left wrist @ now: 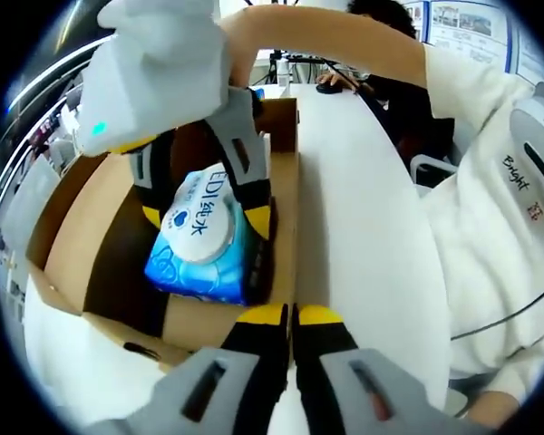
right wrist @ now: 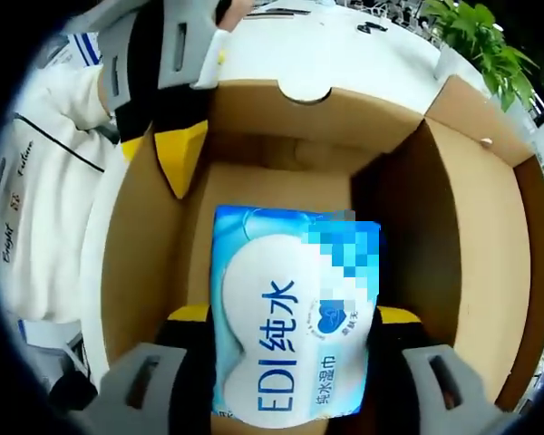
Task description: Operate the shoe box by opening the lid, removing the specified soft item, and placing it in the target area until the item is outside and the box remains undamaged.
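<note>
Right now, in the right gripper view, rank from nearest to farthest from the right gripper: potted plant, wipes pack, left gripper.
1. wipes pack, between the right gripper jaws, inside the box.
2. left gripper, at the box's far-left wall.
3. potted plant, beyond the box, upper right.

You are working on a smooth white tabletop (left wrist: pixel 363 236) that runs away from you in the left gripper view, long and rounded along its far edge. Directly on it sits the open brown cardboard shoe box (left wrist: pixel 72 245), its flaps spread wide; in the right gripper view the same box (right wrist: pixel 453 254) has the white surface showing beyond its far wall. At the far end of the table a small dark object (left wrist: pixel 329 88) lies on the surface, too small to identify.
</note>
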Demonstrator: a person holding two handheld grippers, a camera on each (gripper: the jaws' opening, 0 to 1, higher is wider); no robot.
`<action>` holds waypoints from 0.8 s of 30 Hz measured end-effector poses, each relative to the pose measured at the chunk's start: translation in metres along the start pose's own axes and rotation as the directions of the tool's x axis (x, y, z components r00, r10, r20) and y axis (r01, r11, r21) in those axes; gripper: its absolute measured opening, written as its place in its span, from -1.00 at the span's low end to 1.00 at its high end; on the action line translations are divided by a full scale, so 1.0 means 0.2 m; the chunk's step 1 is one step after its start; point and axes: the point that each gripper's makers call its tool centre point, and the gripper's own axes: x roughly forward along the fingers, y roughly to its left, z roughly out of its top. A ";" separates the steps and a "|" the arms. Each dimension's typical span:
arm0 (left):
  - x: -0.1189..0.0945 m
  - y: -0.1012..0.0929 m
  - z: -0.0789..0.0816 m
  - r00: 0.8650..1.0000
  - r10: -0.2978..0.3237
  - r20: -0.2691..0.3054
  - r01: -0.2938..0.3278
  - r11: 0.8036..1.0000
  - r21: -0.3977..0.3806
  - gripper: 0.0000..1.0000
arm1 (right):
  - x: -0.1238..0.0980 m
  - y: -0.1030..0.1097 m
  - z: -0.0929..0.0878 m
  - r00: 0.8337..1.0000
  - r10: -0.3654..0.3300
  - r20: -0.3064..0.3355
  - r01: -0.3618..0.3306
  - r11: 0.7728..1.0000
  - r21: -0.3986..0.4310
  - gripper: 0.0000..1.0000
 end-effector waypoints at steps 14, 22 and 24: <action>0.00 0.00 0.00 1.000 0.000 0.004 -0.001 1.000 0.012 -0.97 | 0.01 0.01 -0.02 0.997 0.017 -0.073 -0.016 1.000 0.015 0.39; 0.00 0.00 0.00 1.000 0.003 0.005 -0.003 1.000 0.013 -0.97 | 0.04 0.01 -0.03 0.994 0.016 -0.105 -0.013 1.000 0.023 0.42; 0.00 0.00 0.00 1.000 0.002 0.005 -0.002 1.000 0.013 -0.97 | 0.05 0.00 -0.03 0.992 0.021 -0.126 -0.017 0.999 0.029 0.43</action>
